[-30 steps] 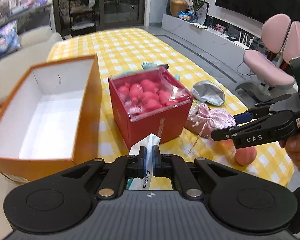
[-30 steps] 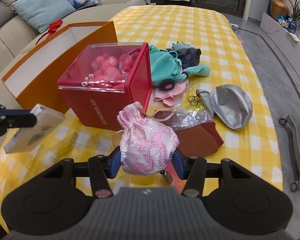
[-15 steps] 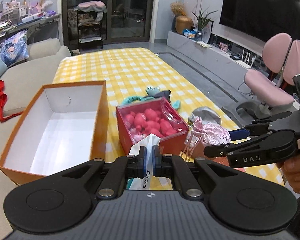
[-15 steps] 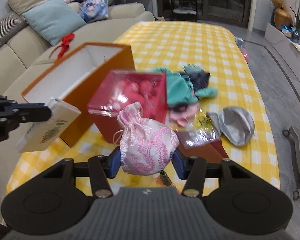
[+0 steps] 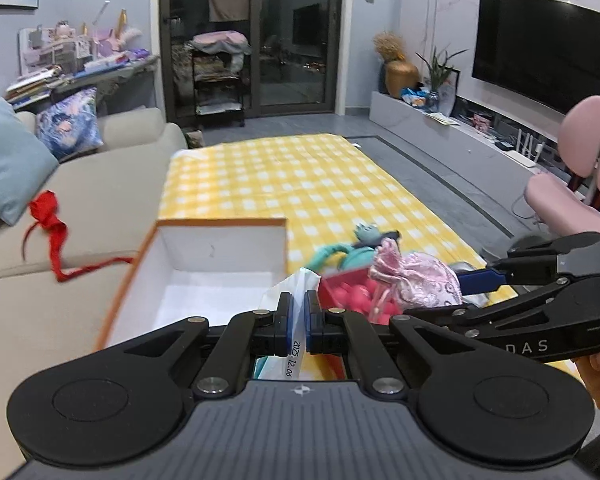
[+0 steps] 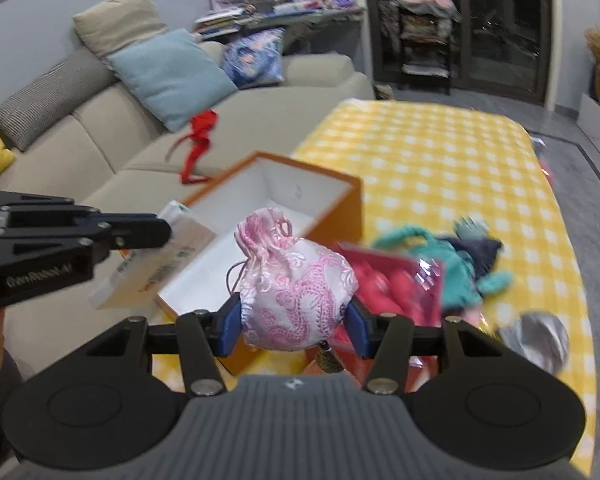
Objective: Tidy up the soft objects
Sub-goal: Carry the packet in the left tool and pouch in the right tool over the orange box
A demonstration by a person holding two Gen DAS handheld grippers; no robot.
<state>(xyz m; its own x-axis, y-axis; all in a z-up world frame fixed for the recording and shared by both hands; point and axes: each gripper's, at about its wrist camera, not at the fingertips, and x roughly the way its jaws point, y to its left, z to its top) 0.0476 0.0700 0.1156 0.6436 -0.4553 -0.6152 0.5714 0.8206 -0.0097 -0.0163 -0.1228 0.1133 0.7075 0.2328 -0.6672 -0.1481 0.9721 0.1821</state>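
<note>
**Two grippers, two soft packs, both held above the boxes**

My left gripper (image 5: 298, 322) is pinched almost completely together on one tissue pack (image 5: 288, 312), the thin white plastic edge squeezed between the blue pads with a printed date showing just below them. From my right wrist view that same pack (image 6: 156, 260) sticks out of the left gripper (image 6: 160, 232) as a flat white slab, hanging over the near left corner of the orange box.

My right gripper (image 6: 294, 328) stands about half open, and its two blue pads press on either side of one pink drawstring pouch (image 6: 296, 292), a round satin bag with a pink pattern and a gathered neck pointing up. In my left wrist view the pouch (image 5: 416, 280) sits at the tip of the right gripper (image 5: 468, 284), above the red box.

Below both loads I count two boxes: one open orange box (image 6: 340, 208) with a bare white inside, and just beside it one red box (image 6: 396, 288) filled with pink-red pieces under a clear cover. Past the red box lies one teal cloth item (image 6: 456, 272) tangled with a dark one, and near the table's right edge one silver pouch (image 6: 536, 340). All of it rests on one yellow checked tablecloth (image 6: 440, 160). On the beige sofa (image 6: 112, 152) to the left lies one red ribbon (image 6: 198, 140)
</note>
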